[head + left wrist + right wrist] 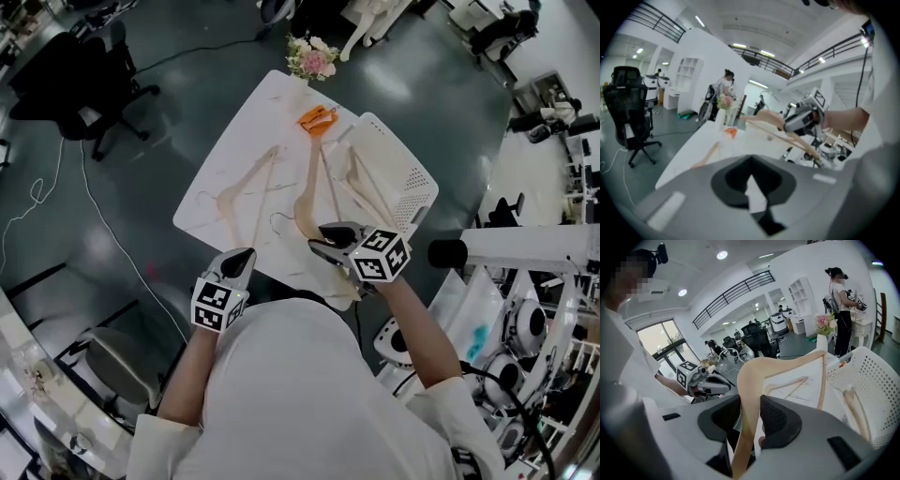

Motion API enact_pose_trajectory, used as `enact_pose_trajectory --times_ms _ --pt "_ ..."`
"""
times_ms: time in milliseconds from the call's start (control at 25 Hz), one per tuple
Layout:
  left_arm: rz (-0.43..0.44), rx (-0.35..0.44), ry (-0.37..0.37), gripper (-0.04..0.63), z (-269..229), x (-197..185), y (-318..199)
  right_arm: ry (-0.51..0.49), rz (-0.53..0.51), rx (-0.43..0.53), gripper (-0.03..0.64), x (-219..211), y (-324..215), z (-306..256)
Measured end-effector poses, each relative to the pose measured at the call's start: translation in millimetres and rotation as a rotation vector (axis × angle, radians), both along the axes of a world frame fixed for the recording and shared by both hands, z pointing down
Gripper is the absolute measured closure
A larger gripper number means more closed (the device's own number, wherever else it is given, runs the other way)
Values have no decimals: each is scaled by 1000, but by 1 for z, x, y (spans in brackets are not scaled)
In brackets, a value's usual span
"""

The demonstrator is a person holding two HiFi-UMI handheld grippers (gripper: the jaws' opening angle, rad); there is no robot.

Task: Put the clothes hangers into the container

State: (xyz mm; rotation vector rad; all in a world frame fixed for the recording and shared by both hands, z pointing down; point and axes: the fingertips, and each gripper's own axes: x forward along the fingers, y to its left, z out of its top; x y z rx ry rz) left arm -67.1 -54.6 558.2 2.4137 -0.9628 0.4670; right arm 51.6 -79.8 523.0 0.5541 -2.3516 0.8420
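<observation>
My right gripper (330,246) (750,404) is shut on one arm of a pale wooden hanger (309,187) (787,364), held up above the near part of the white table (234,122). The hanger's far end reaches toward the white perforated basket (412,183) (876,390), where other hangers (361,178) lie. Two more wooden hangers (248,183) rest on the table's left half. My left gripper (239,262) (750,159) hovers at the table's near edge, shut and holding nothing. In the left gripper view, the right gripper (799,119) shows with the held hanger (771,119).
An orange object (317,117) lies at the table's far side, and a vase of flowers (312,58) stands at the far corner. A black office chair (84,84) and cables sit on the floor to the left. Racks of equipment (525,328) crowd the right.
</observation>
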Motion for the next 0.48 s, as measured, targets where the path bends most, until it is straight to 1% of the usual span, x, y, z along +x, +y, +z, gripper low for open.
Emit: enact_pose_trajectory --times_ms 120,240,360,480 --pt "14 3 -6 597 -1 11 1 4 12 13 489 28 -6 -18" --pt "18 -5 -12 597 1 18 4 22 31 3 489 61 -15 -25" --pt "20 -6 -20 597 2 23 4 56 40 -32 489 95 -29 -25" --pt "12 -7 -26 597 4 24 4 75 39 -101 489 119 -40 -16"
